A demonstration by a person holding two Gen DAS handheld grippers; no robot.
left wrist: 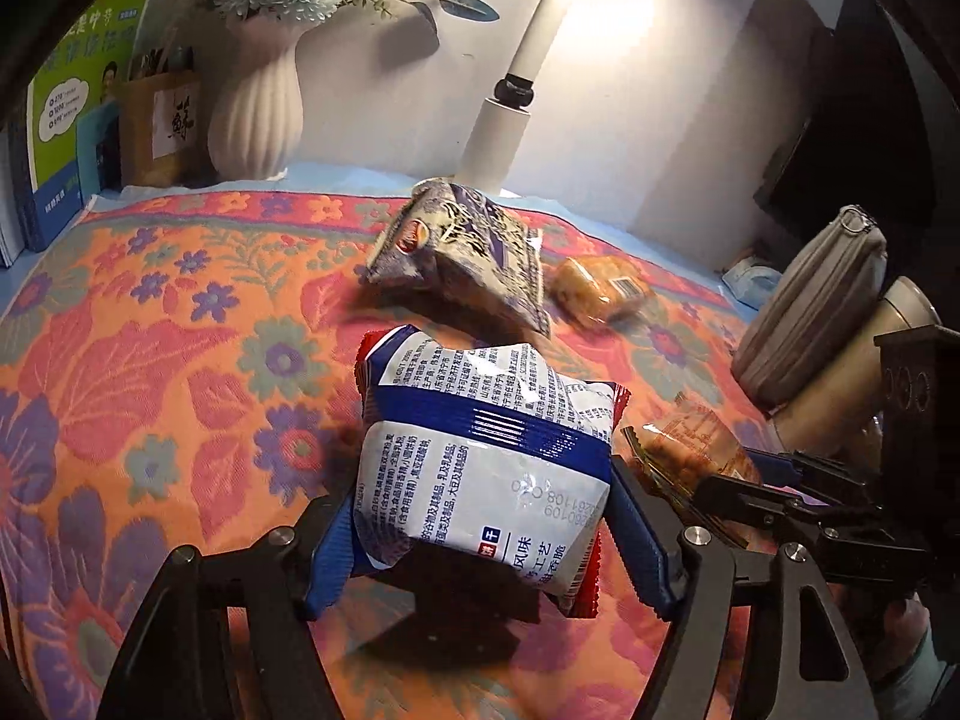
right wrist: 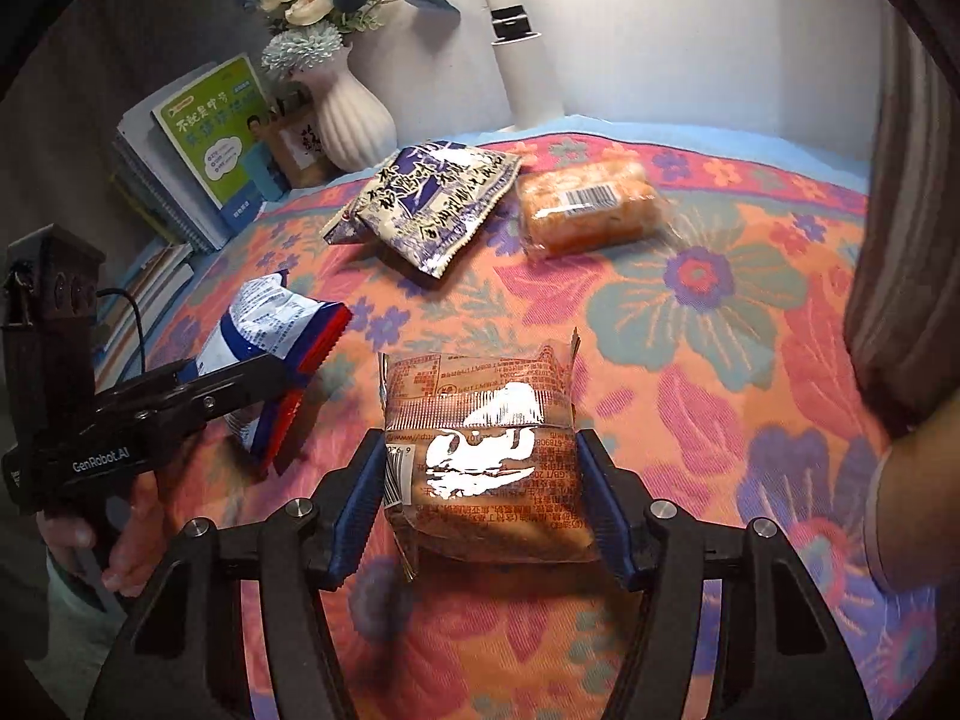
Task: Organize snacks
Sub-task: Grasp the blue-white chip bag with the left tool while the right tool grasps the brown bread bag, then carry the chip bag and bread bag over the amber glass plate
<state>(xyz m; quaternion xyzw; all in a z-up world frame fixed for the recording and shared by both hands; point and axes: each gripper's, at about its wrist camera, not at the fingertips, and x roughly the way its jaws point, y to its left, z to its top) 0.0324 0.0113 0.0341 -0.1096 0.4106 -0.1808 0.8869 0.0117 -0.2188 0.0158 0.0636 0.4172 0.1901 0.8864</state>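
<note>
My left gripper (left wrist: pixel 486 510) is shut on a white and blue snack packet (left wrist: pixel 480 432), its blue pads pressing both sides; the packet casts a shadow on the floral cloth (left wrist: pixel 150 360). In the right wrist view the same packet (right wrist: pixel 270 324) shows at the left in that gripper (right wrist: pixel 264 384). My right gripper (right wrist: pixel 480 468) is shut on a clear-wrapped brown cake packet (right wrist: pixel 480 396), which also shows at the right of the left wrist view (left wrist: pixel 690 438). Farther back lie a purple and white packet (right wrist: pixel 426 204) and an orange wrapped snack (right wrist: pixel 588 210), side by side.
A white ribbed vase (right wrist: pixel 354 114) with flowers and a stack of books (right wrist: pixel 198 150) stand at the back left. A white lamp post (left wrist: pixel 504 120) rises behind the packets. A grey zip pouch (left wrist: pixel 816 300) and a beige cylinder (left wrist: pixel 858 360) lie at the right edge.
</note>
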